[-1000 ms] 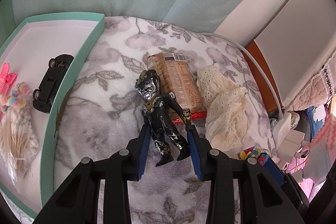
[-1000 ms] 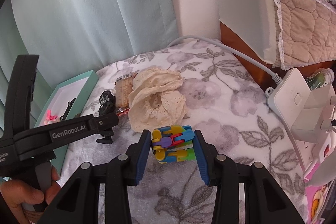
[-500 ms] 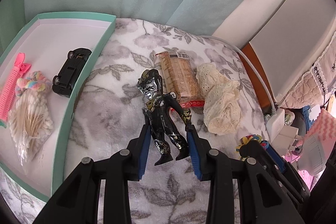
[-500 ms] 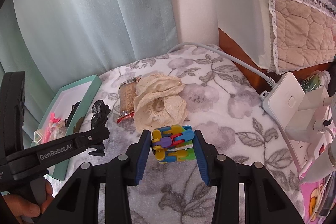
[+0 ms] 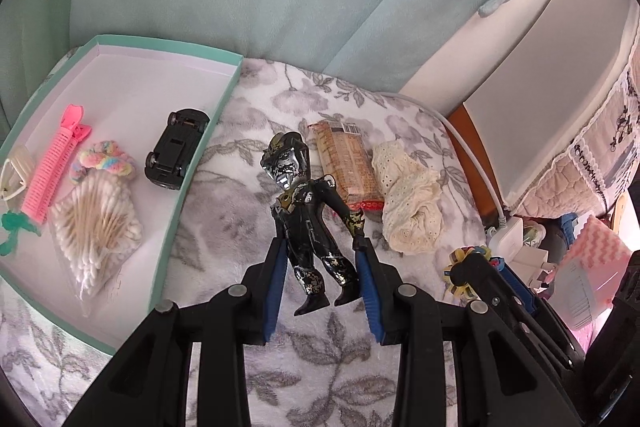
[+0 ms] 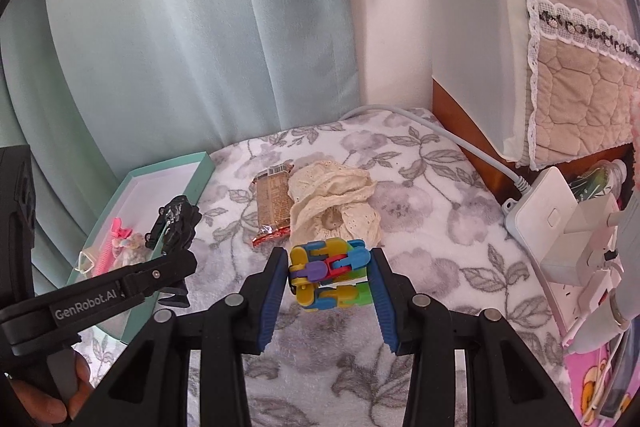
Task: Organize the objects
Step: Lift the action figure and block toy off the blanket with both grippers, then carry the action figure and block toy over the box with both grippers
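A black and silver action figure (image 5: 308, 223) hangs head-away between the blue pads of my left gripper (image 5: 320, 263), which is shut on its waist and legs, above the floral blanket (image 5: 248, 227). In the right wrist view the figure (image 6: 178, 227) sits at that gripper's tip, beside the teal tray (image 6: 202, 175). My right gripper (image 6: 330, 269) is shut on a multicoloured plastic link toy (image 6: 328, 275), held over the blanket in front of a cream lace cloth (image 6: 332, 203). A brown snack packet (image 6: 274, 203) lies left of the cloth.
The teal tray (image 5: 192, 163) at the left holds a black toy car (image 5: 176, 149), a pink hair clip (image 5: 52, 163), a pastel scrunchie (image 5: 104, 161) and a bag of cotton swabs (image 5: 96, 227). A white power strip (image 6: 560, 227) with plugs and a cable lies at the right.
Both grippers have risen and drawn back with their loads. More of the tray and its contents shows in the left wrist view. The figure's feet are off the blanket.
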Demonstrator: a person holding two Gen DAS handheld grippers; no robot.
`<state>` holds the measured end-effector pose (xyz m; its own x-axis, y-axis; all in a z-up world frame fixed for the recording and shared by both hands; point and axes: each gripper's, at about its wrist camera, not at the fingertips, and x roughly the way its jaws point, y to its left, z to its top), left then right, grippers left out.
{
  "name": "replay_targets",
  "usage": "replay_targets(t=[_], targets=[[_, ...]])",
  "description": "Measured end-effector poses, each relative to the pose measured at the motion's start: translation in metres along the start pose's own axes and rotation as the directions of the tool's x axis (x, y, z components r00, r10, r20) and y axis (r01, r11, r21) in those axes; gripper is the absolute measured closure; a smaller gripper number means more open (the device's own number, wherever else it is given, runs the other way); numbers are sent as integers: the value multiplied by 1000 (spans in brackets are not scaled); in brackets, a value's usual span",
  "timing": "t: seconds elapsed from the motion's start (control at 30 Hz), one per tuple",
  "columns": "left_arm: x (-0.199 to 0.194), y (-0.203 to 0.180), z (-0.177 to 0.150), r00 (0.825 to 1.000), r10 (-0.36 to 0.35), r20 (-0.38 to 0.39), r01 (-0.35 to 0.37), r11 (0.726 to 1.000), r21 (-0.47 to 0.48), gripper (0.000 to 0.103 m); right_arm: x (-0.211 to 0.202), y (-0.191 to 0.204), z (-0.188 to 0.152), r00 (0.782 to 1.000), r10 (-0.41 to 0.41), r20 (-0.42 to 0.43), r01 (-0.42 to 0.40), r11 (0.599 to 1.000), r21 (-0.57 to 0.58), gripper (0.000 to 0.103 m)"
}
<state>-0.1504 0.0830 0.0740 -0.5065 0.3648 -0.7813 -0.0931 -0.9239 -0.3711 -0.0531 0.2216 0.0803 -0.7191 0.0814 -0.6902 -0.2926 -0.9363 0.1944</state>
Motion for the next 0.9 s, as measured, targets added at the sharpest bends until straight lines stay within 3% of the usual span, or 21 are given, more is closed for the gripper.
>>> replay_targets(t=[0.43,0.9], targets=[[-36,67,19,996,36,79,-29,996,-81,67,17,66,4,998,53,-16,-55,993,-103,59],[-70,173,42,979,155,134,-130,976,-176,67,50,164,15,984,169,-55,-177,960,-219,59]])
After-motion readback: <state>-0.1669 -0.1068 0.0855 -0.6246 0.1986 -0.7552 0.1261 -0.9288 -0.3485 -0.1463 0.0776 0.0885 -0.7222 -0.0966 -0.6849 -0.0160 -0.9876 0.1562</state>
